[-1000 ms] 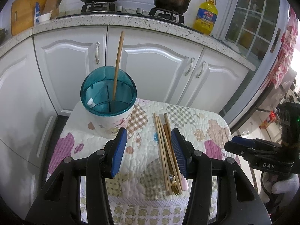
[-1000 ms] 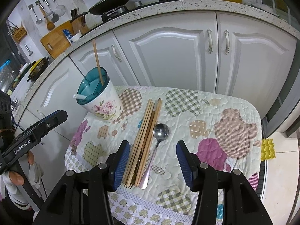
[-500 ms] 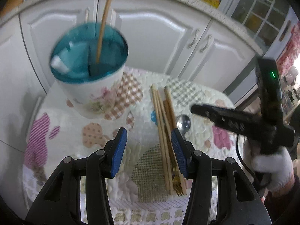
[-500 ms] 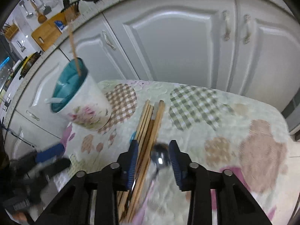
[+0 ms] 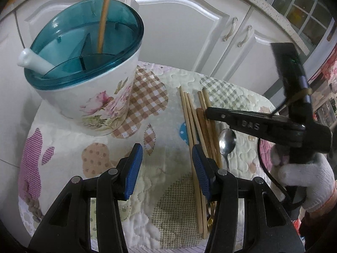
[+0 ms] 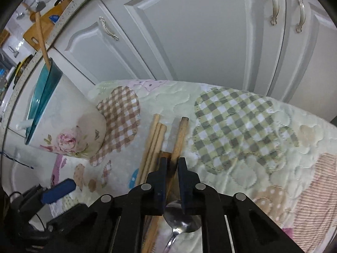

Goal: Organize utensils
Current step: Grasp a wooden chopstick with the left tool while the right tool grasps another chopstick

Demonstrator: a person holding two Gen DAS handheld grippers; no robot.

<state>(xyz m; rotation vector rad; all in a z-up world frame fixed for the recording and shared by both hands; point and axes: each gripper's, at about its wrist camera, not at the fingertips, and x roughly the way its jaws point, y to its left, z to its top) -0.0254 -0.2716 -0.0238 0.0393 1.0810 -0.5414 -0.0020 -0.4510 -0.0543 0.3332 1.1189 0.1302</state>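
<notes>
A floral utensil cup (image 5: 94, 97) with a teal divided insert stands at the table's left; it holds one upright chopstick (image 5: 104, 16) and a white spoon handle (image 5: 31, 62). It also shows in the right wrist view (image 6: 63, 130). A bundle of wooden chopsticks (image 5: 197, 126) and a metal spoon (image 5: 227, 141) lie on the quilted cloth (image 5: 160, 189). My left gripper (image 5: 167, 164) is open and empty, low over the cloth left of the bundle. My right gripper (image 6: 172, 166) has its jaws nearly shut around the far end of a brown chopstick (image 6: 180, 137); the spoon (image 6: 182, 219) lies under it.
White kitchen cabinets (image 6: 200, 42) stand close behind the small table. The cloth's edges drop off at the left and front. A yellow oil bottle and counter items sit above, out of reach of the table.
Both grippers have dropped toward the table. My right gripper has moved in over the chopstick bundle and narrowed its jaws from wide open onto one brown chopstick.
</notes>
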